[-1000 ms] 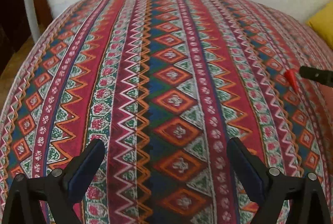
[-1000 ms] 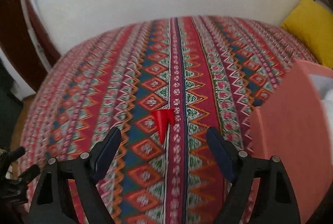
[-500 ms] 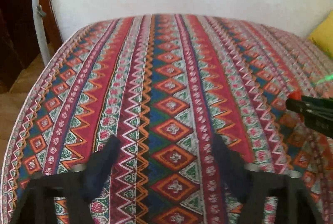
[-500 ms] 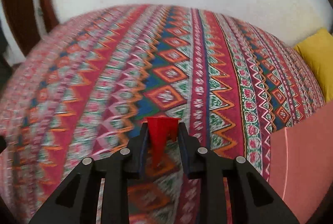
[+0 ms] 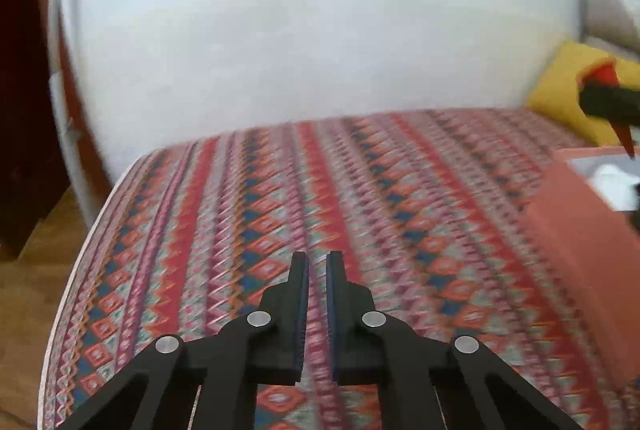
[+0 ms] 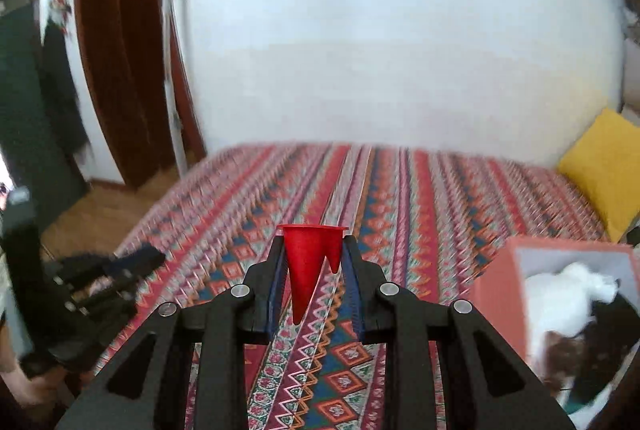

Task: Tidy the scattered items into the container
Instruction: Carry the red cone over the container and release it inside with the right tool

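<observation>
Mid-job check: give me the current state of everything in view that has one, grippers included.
Left gripper: jaws shut, nothing between them.
Right gripper: jaws shut on the red cone.
Red cone: held clear of the bedspread, tip down.
Pink box: open-topped, already holding white and dark items.

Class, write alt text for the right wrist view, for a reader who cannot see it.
The right gripper holds a red cone, point down, above a bed with a patterned cover. An open pink box with white and dark items inside sits at lower right, a yellow cushion lies beyond it, and the left gripper shows at far left.
</observation>
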Demonstrator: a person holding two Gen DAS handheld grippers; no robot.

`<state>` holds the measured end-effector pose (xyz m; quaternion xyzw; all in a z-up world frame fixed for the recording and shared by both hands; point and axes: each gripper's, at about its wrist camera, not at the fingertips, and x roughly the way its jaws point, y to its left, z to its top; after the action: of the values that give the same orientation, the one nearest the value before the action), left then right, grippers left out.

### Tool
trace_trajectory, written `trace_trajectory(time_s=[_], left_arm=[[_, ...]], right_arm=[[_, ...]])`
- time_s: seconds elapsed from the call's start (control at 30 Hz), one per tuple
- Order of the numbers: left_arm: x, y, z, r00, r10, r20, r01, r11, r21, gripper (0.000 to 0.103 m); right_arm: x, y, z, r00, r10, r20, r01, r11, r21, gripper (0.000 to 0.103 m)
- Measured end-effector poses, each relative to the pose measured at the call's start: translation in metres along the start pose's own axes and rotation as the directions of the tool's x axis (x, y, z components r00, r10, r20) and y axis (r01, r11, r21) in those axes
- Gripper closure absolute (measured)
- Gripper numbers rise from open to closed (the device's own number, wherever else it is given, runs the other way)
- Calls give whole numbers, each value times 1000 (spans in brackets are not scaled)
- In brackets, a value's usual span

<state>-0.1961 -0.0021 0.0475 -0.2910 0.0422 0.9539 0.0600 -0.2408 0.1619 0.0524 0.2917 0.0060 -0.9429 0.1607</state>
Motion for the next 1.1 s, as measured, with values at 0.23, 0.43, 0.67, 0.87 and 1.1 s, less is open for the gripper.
trace_trajectory(time_s=[0.23,0.43,0.67,0.87,1.1], left_arm=[[-40,-118,44,972,-215,99,200,970,138,100],[-53,-242,74,914,-397,84,365,894,260,100],[-10,-352,65,883,-464,-72,463,835,296,100],[44,-387,42,894,-399,-204,443,858,260,96],[63,-376,31,856,-443,-269,492,857,156,17]], right_arm=[[-100,-38,12,980,-82,180,76,996,40,75],[-157,-97,8,936,-263,232,237,962,132,74],[-164,-218,-26,898,-433,74,394,868,302,74],[-126,-291,-70,912,-395,-107,406,836,369,74],[-79,-301,-102,889,-359,-286,440,842,311,8]])
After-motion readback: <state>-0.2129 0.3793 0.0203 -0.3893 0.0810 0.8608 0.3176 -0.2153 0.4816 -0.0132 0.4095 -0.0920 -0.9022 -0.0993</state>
